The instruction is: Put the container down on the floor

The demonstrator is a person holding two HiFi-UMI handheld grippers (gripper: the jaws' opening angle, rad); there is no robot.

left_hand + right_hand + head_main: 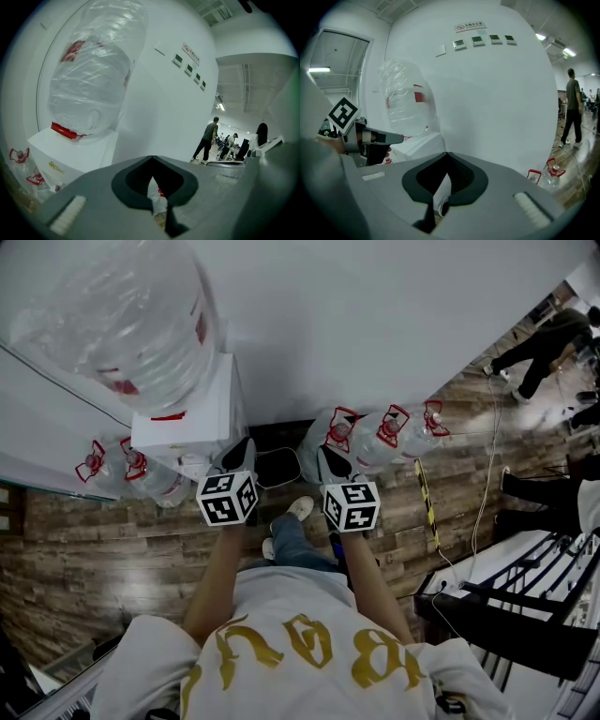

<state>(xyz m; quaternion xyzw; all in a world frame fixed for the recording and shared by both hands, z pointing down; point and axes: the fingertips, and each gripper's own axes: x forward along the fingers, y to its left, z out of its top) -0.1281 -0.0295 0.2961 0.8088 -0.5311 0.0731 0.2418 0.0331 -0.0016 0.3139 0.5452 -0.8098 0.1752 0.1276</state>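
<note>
A big clear water container (131, 324), wrapped in plastic with red labels, stands upside down on a white dispenser (192, 413) against the wall. It also shows in the left gripper view (91, 79) and the right gripper view (405, 101). My left gripper (242, 451) is held just right of the dispenser, apart from the container, and its jaws are shut and empty (152, 160). My right gripper (328, 457) is level beside it, also shut on nothing (447, 155). The left gripper (396, 138) shows at the left of the right gripper view.
Several more wrapped water bottles stand on the wooden floor, right of the grippers (380, 437) and left of the dispenser (122, 470). A dark flat object (277, 467) lies by the wall. My shoe (300, 509) is below it. Cables (487, 474) and people (534, 348) are at the right.
</note>
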